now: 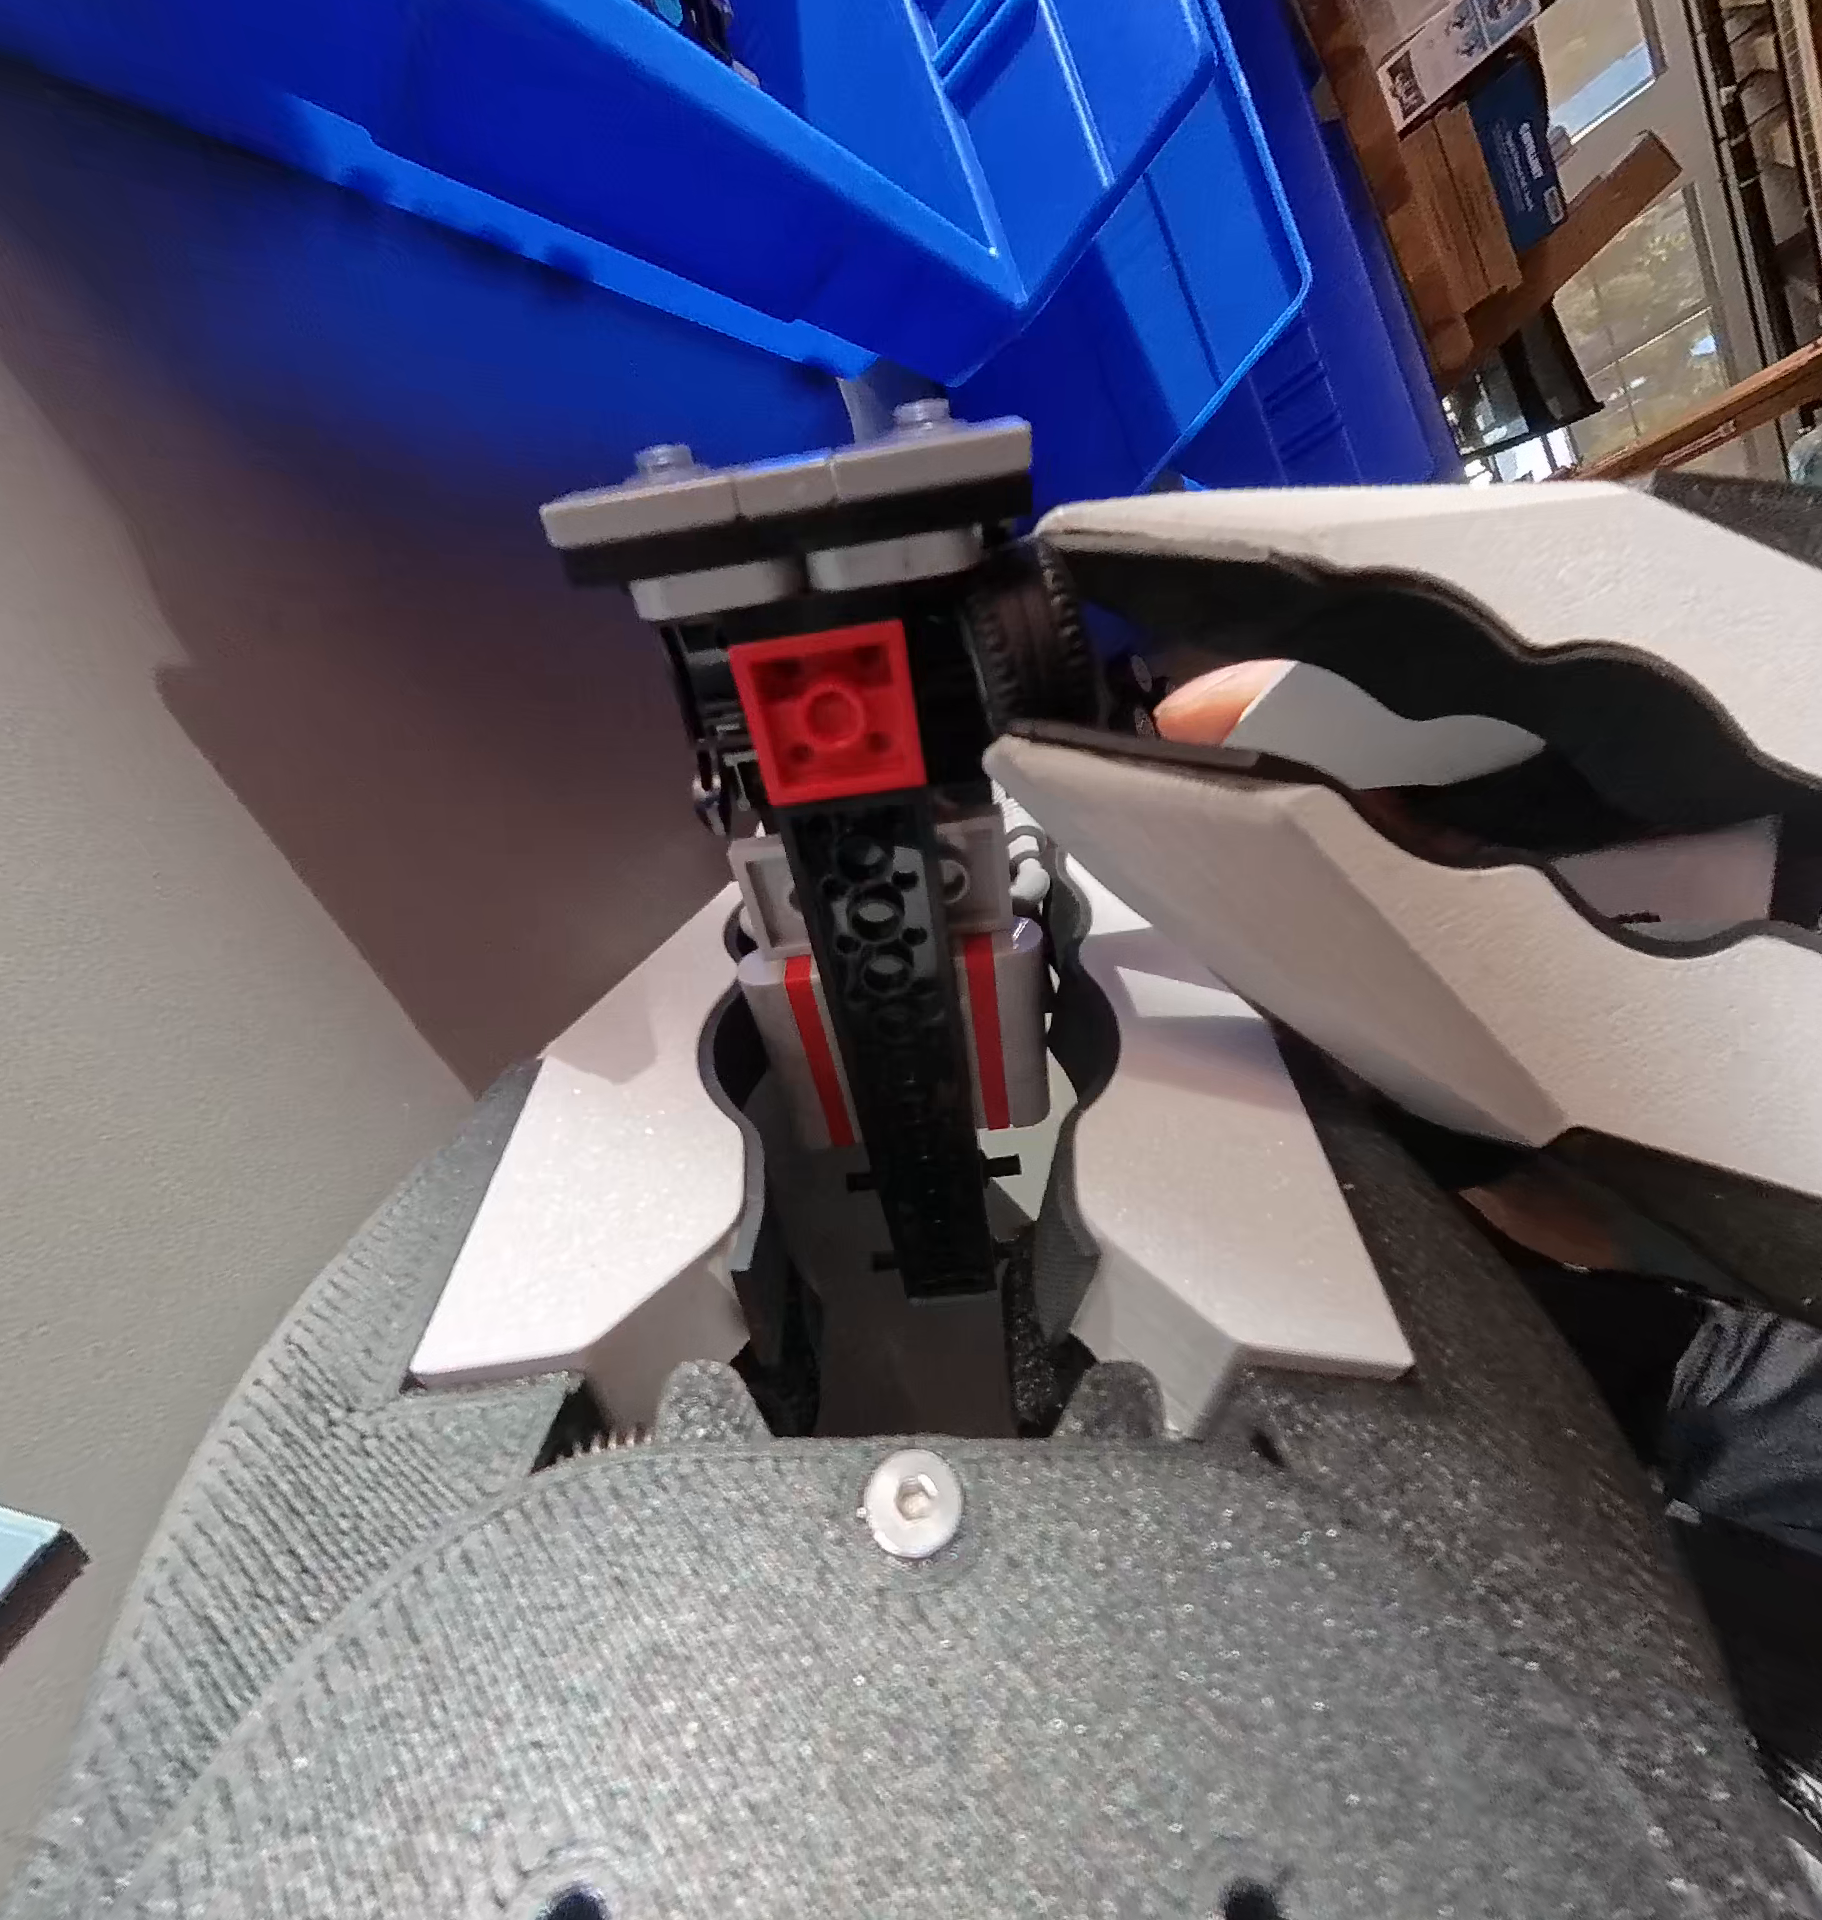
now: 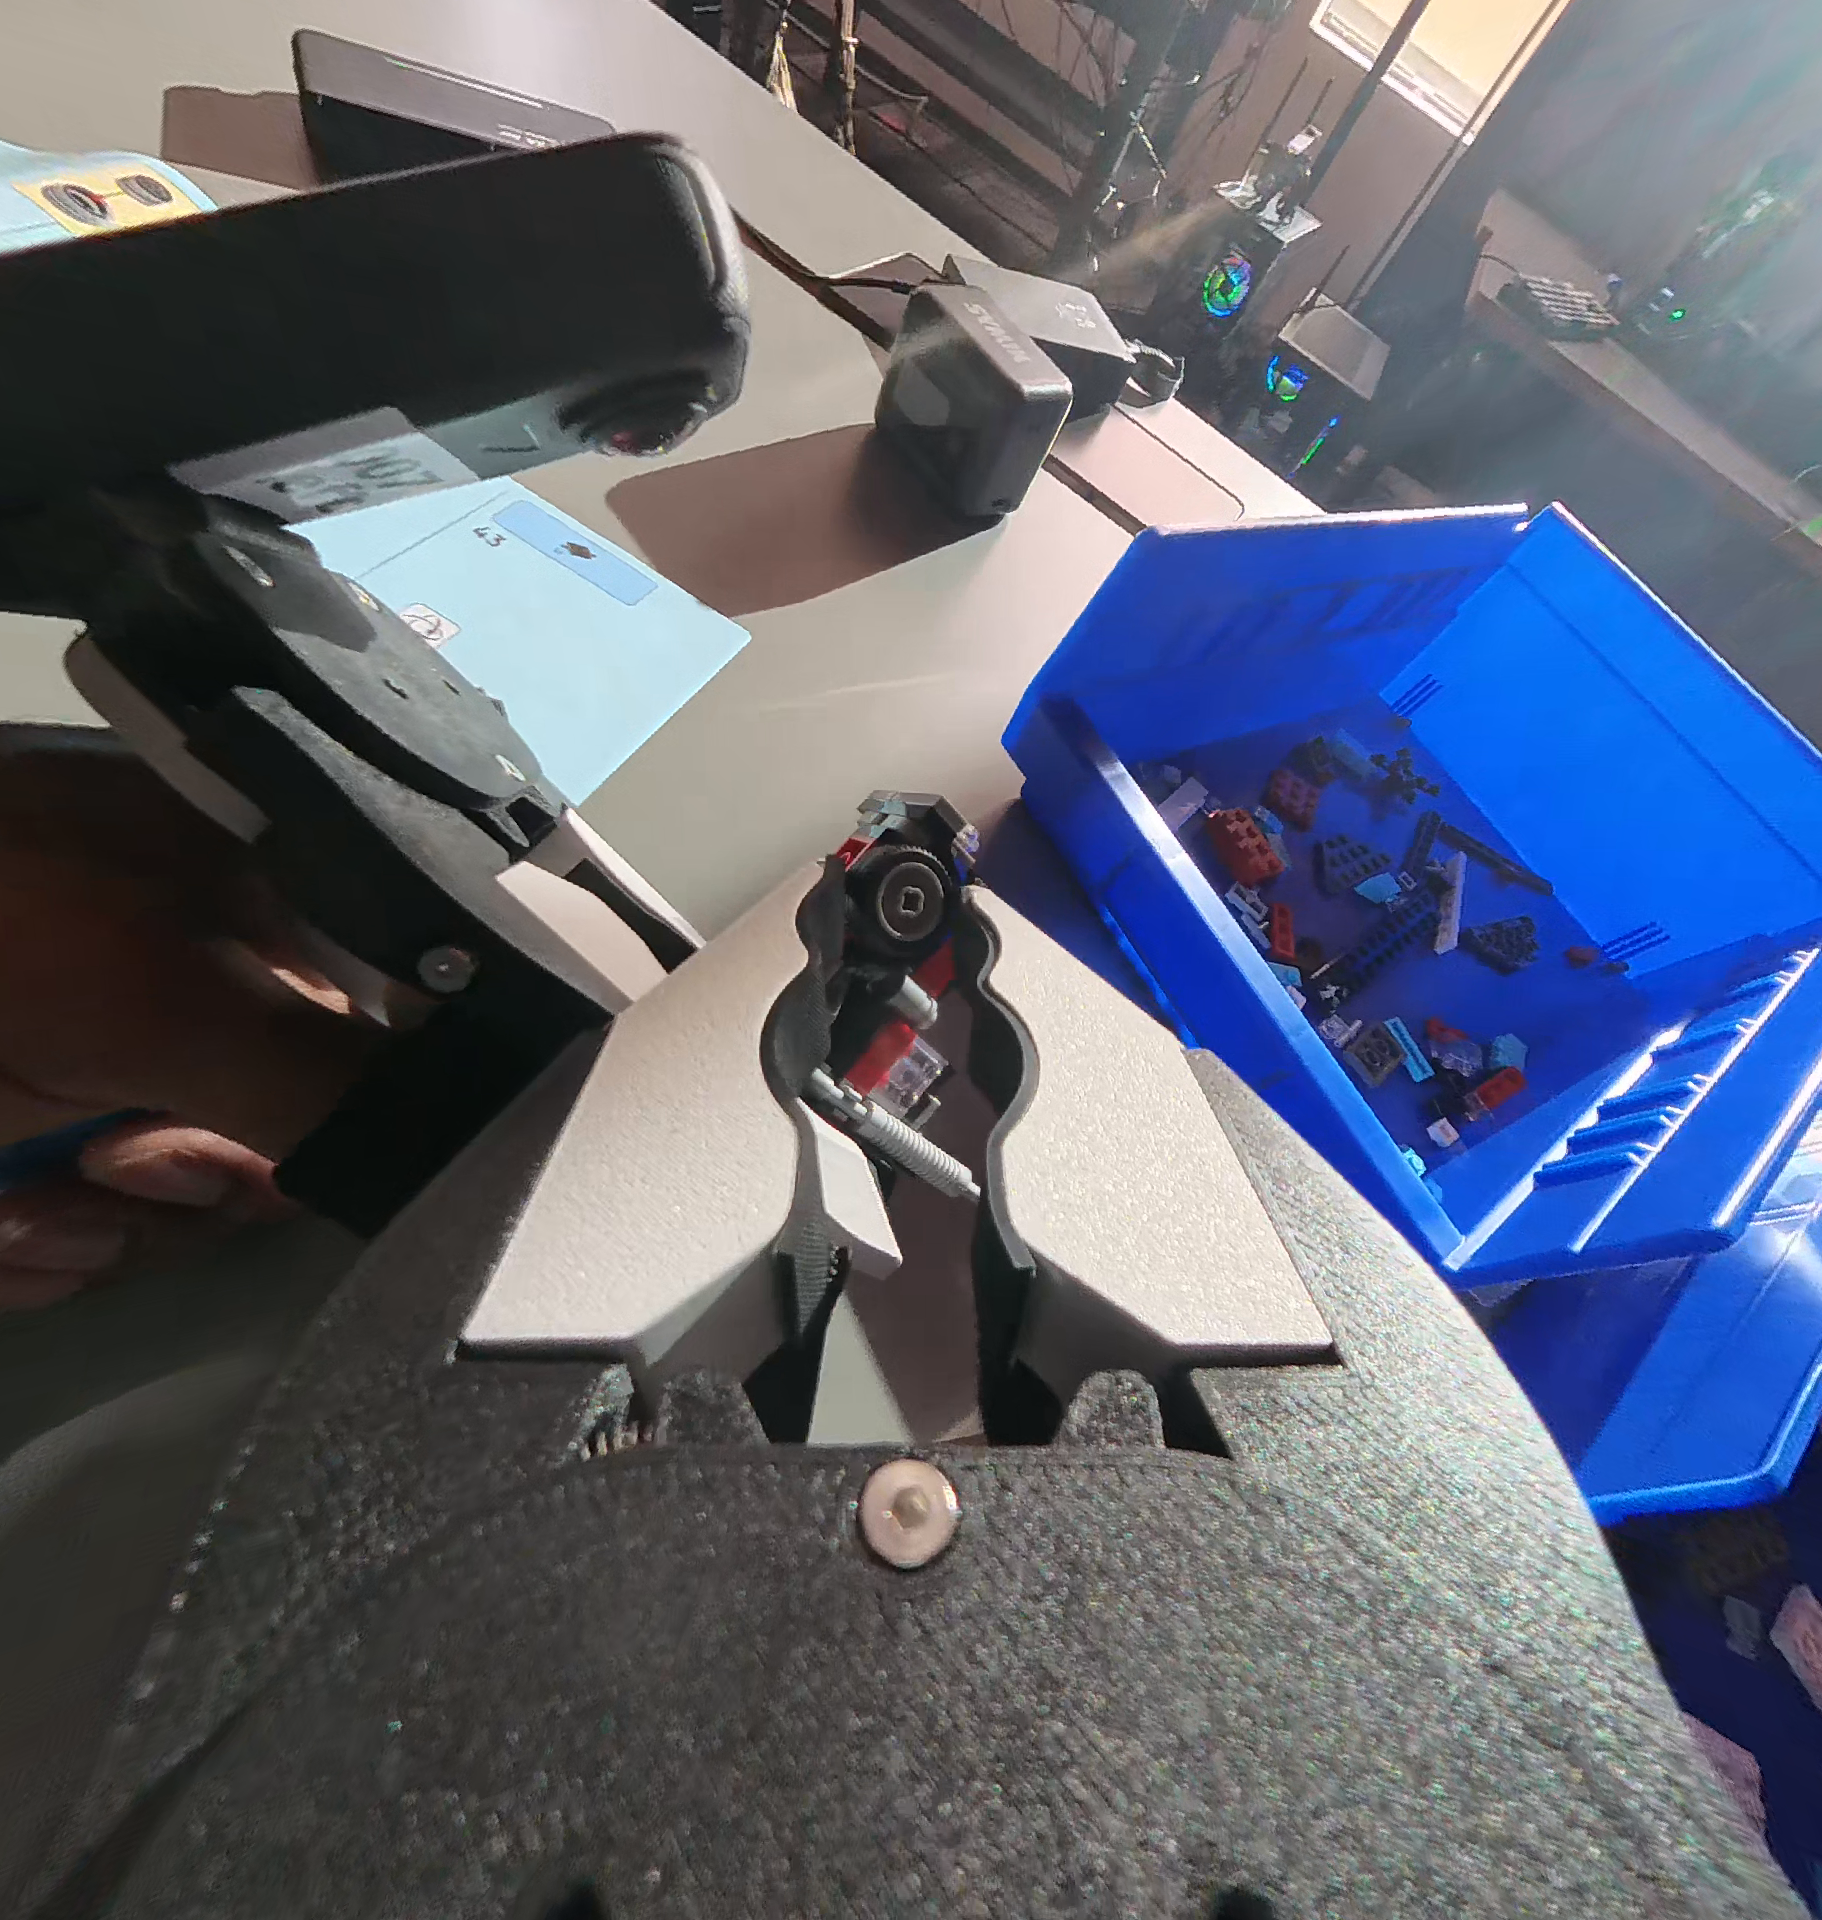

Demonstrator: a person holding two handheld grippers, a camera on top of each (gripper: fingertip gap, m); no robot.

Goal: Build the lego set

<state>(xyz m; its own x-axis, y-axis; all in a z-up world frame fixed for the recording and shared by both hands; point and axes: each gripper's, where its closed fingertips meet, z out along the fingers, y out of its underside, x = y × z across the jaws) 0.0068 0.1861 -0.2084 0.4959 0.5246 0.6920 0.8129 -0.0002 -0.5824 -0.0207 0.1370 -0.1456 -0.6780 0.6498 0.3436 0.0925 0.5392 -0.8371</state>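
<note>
My left gripper (image 1: 902, 935) is shut on a partly built lego model (image 1: 834, 727) of black, red and grey bricks and holds it upright with its underside towards the camera. A grey plate (image 1: 782, 499) caps its far end. My right gripper (image 1: 1021, 639) comes in from the right, its jaws closed around a black wheel (image 1: 1032, 634) at the model's side. In the right wrist view the wheel (image 2: 902, 904) sits between the fingertips of my right gripper (image 2: 896, 899), with the model (image 2: 912, 821) behind it. The left gripper (image 2: 637, 935) reaches in from the left.
A blue bin (image 2: 1250, 935) with several loose bricks stands on the table to the right; it also fills the background of the left wrist view (image 1: 990, 208). A light blue instruction page (image 2: 574, 665) and a black box (image 2: 969, 416) lie beyond. A hand (image 2: 138, 1164) holds the left gripper. The left gripper's tips are roughly 8 cm from the right gripper's.
</note>
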